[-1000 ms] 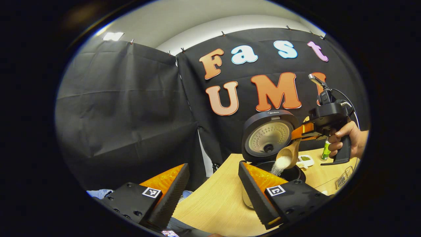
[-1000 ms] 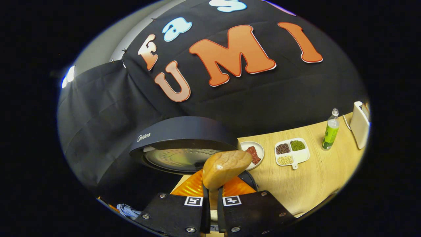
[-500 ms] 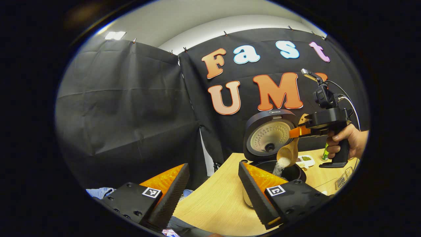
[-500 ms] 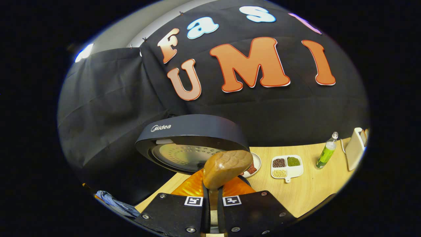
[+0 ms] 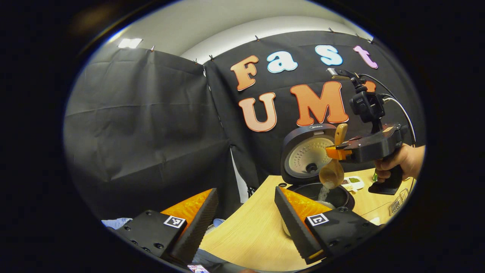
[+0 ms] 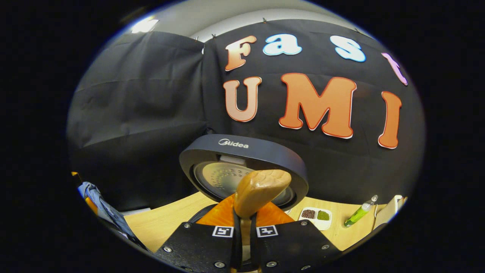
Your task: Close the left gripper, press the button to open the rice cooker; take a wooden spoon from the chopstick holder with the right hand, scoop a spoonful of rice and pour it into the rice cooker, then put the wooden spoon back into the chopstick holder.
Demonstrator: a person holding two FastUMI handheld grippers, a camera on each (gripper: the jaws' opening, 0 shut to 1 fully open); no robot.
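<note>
The dark rice cooker [image 5: 308, 155] stands on the wooden table with its lid [image 6: 242, 159] raised. Over the inner pot [image 5: 337, 195], my right gripper [image 5: 332, 152], held in a hand, is shut on the wooden spoon [image 5: 331, 174]. The spoon's bowl is tipped down and a thin stream of rice [image 5: 323, 192] falls into the pot. In the right gripper view, the spoon's rounded back [image 6: 261, 191] rises just ahead of my right gripper [image 6: 244, 214], hiding the pot. My left gripper [image 5: 246, 212] hangs open to the cooker's left with nothing between its fingers.
A white divided dish [image 6: 316, 216] of beans, a green bottle [image 6: 358, 214] and a white appliance [image 6: 386, 212] sit on the table [image 5: 250, 231] right of the cooker. A wire basket [image 5: 398, 201] lies at the right edge. Blue cloth [image 6: 94, 193] hangs at the left.
The right gripper has risen a little and rolled further, so the spoon stands steeper. The rice stream has thinned and little rice is left in the bowl. The left gripper has stayed put.
</note>
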